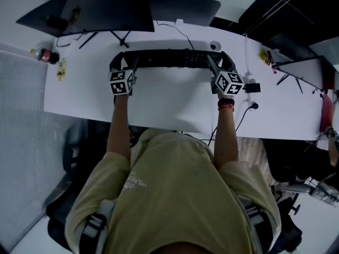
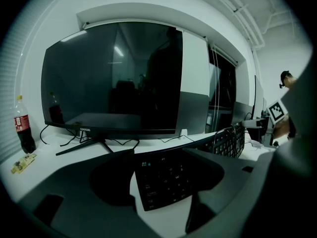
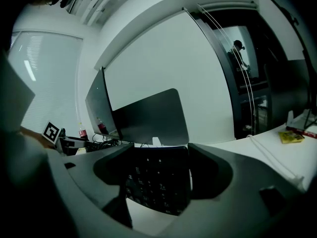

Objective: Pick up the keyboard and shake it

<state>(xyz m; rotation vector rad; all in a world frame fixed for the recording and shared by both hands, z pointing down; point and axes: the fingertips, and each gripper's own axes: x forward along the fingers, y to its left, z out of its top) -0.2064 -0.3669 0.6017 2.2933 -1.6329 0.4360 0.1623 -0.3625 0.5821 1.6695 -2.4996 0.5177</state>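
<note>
A long black keyboard [image 1: 172, 58] lies across the far part of the white desk [image 1: 169, 107], in front of the monitors. My left gripper [image 1: 123, 63] is shut on the keyboard's left end, and my right gripper [image 1: 221, 61] is shut on its right end. In the left gripper view the keyboard [image 2: 166, 180] fills the gap between the jaws of the left gripper [image 2: 158, 155] and runs off to the right. The right gripper view shows the keyboard [image 3: 158, 182] wedged between the jaws of the right gripper [image 3: 161, 150]. Whether it is off the desk I cannot tell.
A large dark monitor [image 1: 95, 9] and a second one [image 1: 185, 7] stand just behind the keyboard. A cola bottle [image 1: 46, 55] lies at the desk's left edge. A black adapter [image 1: 252, 87] with cables sits right of my right gripper; another screen [image 1: 304, 70] is at far right.
</note>
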